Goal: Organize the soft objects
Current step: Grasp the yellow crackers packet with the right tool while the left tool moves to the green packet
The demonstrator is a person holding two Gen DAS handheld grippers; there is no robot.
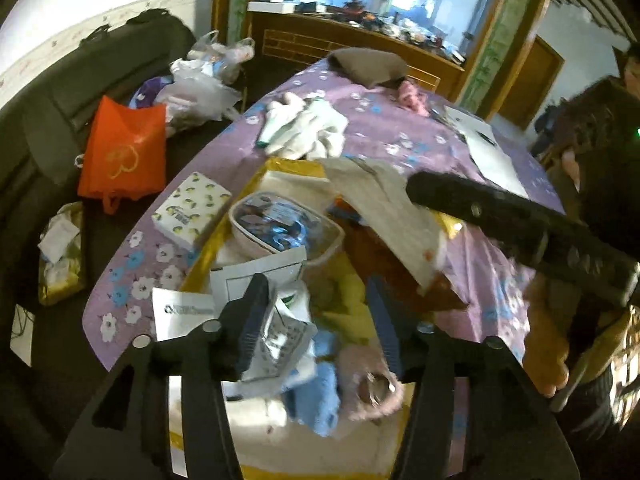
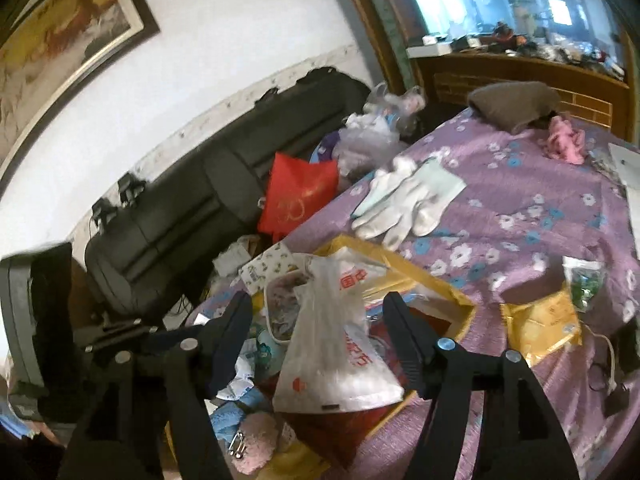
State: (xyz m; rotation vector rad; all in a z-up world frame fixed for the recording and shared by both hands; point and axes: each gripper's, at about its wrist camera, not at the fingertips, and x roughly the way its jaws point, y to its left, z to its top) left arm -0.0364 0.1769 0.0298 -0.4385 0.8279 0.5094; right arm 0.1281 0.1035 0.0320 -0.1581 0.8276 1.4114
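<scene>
we count one yellow box (image 1: 294, 168) on the purple flowered desk (image 1: 400, 136), open at the top and heaped with things: one clear tub (image 1: 286, 224) of wrapped bits, one blue cloth (image 1: 316, 396), one pink fluffy piece (image 1: 372, 384) with a metal ring, something yellow and soft (image 1: 352, 300), and several loose papers. beyond the box lies one pile of white gloves (image 1: 308, 128), farther back one brown cloth (image 1: 368, 64) and one small pink soft item (image 1: 412, 94). one lemon-print tissue pack (image 1: 192, 210) sits just beside the box at its left. off the desk, one orange bag (image 1: 124, 152) leans on the dark sofa (image 1: 60, 112), with a cluster of clear plastic bags (image 1: 200, 80) behind it.

our left gripper (image 1: 316, 328) hangs over the near end of the box with its jaws spread apart and nothing pinched; the blue cloth and the pink fluffy piece lie below, between the two fingers.

our right gripper (image 2: 316, 340) also has its jaws wide apart. one white plastic bag (image 2: 332, 344) with red print hangs in the gap between the fingers, above the box; we cannot tell what holds it up, since neither finger is seen pressing on it. in the left wrist view the right gripper's dark body crosses over the box, with the pale bag at its tip. the white gloves (image 2: 404, 200) lie well ahead of these jaws.
</scene>
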